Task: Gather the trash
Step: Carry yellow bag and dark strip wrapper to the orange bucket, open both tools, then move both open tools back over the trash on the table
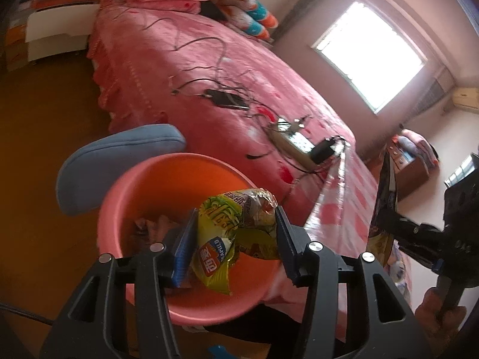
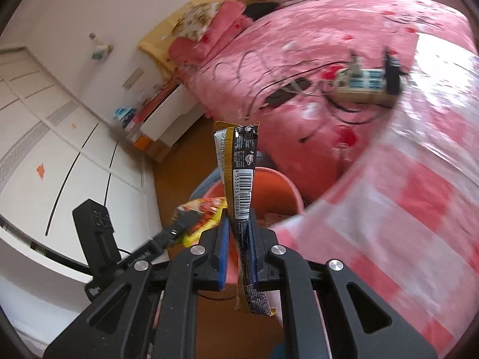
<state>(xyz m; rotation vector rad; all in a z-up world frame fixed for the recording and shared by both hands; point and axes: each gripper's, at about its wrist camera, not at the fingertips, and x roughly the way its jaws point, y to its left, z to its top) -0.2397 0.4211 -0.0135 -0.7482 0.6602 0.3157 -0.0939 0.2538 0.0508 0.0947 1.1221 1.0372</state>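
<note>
Trash in both claws. My left claw [image 1: 236, 230] grips a yellow-green snack wrapper [image 1: 227, 233] between its pads, directly above the pink basin [image 1: 143, 191], where more scraps lie at the bottom. My right claw [image 2: 239, 239] is clamped on a black-and-gold sachet [image 2: 239, 167] that stands upright from its fingers. Beyond it are the basin's rim and the pink bed [image 2: 314, 45], with a power strip [image 2: 365, 89] and cables lying there.

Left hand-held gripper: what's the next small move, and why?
Probably open it. The left hand-held gripper holds the green snack wrapper right over the pink basin, which already holds scraps, so the wrapper should drop in.
</note>
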